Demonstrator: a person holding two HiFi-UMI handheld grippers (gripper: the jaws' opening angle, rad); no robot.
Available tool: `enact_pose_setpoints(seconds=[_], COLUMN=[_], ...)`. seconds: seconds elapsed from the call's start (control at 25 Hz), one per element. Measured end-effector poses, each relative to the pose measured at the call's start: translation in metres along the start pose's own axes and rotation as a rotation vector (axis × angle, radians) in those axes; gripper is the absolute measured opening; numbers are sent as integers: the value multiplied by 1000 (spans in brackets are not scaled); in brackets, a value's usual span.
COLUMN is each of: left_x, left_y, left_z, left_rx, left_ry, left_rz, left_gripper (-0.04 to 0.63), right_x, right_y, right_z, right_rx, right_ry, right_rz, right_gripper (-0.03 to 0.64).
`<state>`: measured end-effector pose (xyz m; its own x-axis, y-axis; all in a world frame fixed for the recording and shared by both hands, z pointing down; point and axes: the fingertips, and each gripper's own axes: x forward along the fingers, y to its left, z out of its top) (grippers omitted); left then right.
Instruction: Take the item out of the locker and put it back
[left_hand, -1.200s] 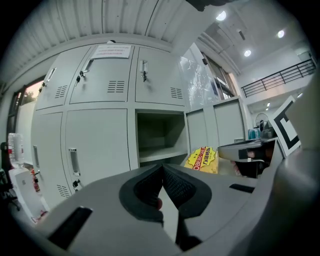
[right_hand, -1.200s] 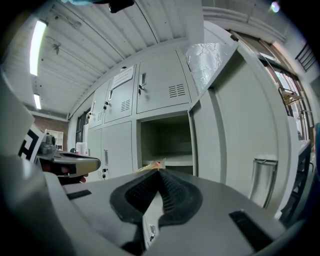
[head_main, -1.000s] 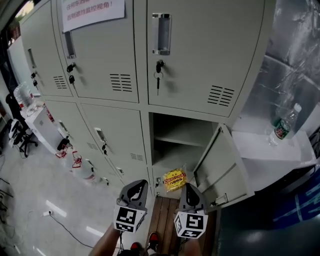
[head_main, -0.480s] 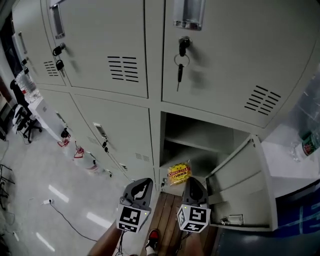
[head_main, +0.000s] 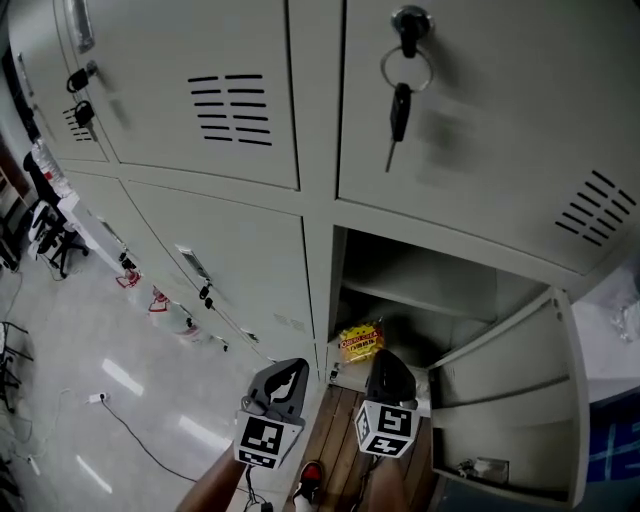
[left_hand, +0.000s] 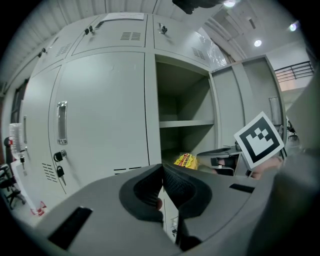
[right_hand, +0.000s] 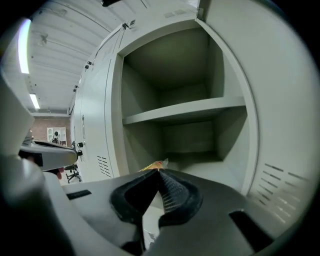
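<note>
Hanging ahead of the closed jaws of the left gripper (head_main: 285, 372) and to their left is a shut locker door (left_hand: 102, 120) with a handle and a key in its lock; those jaws are pressed together tip to tip and have hold of nothing. Ahead of them and off to their right stands the open compartment (head_main: 345, 300), and on its floor lies the yellow snack packet (head_main: 360, 341), clear of the left jaws. The right gripper (head_main: 385, 362) sits beside the left one, its jaws likewise fully together and empty, pointing into the compartment. The packet's edge shows just past their tips, close ahead, though whether the tips touch it I cannot tell. A shelf (right_hand: 185, 110) crosses the compartment above the right jaws, and the open door (head_main: 510, 400) stands swung out to their right. Above both grippers a key (head_main: 398, 105) dangles from the lock of the upper door
</note>
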<state>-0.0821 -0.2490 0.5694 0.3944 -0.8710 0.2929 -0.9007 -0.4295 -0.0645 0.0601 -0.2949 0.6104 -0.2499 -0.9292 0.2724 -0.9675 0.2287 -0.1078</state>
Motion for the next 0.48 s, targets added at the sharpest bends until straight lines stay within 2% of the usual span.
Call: enact_pose_setpoints(seconds=[0.48], left_x=[17], left_y=[1], left_z=[-30], left_rx=[-22], left_ry=[31], left_rz=[-14], left_gripper=[23], right_x=[29], right_y=[-19], right_z=[-28], right_rx=[28], right_ry=[22], right_rz=[-38], right_gripper=[17])
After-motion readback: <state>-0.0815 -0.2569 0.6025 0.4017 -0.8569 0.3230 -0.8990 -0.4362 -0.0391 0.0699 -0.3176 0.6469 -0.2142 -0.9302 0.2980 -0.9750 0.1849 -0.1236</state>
